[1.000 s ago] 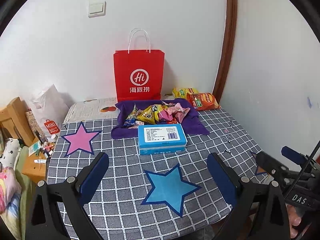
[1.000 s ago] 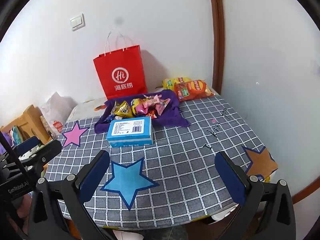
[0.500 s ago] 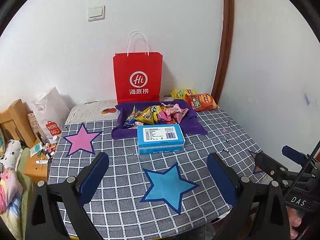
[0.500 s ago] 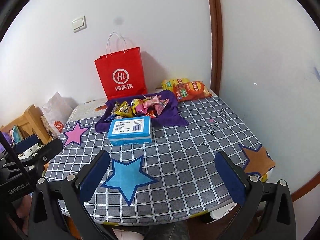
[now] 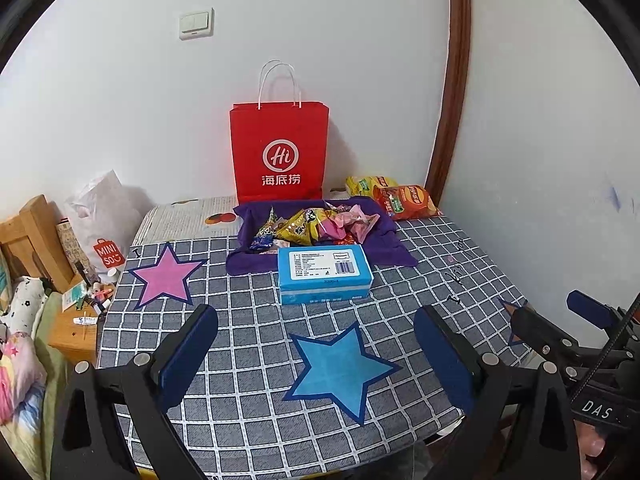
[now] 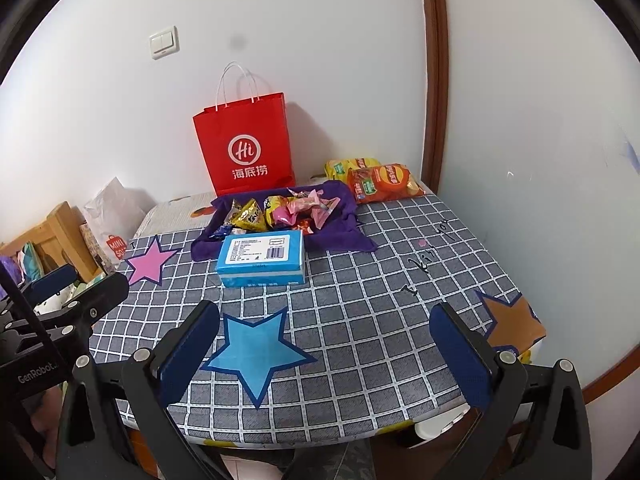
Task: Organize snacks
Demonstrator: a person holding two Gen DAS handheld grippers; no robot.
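A purple cloth tray at the back of the checked table holds several small snack packets. A blue box lies just in front of it. An orange chip bag and a yellow one lie at the back right corner. A red paper bag stands against the wall. My left gripper hovers open over the near edge, holding nothing. My right gripper is open and empty too, to the right of the left one, well short of the box and the snack packets.
Pink, blue and orange star patches mark the tablecloth. A white plastic bag, wooden furniture and a low stand with small items crowd the left side. Walls close the back and right.
Both grippers have drifted slightly back from the table, so a little more of its near edge shows. The jaws stay open and nothing on the table has moved.
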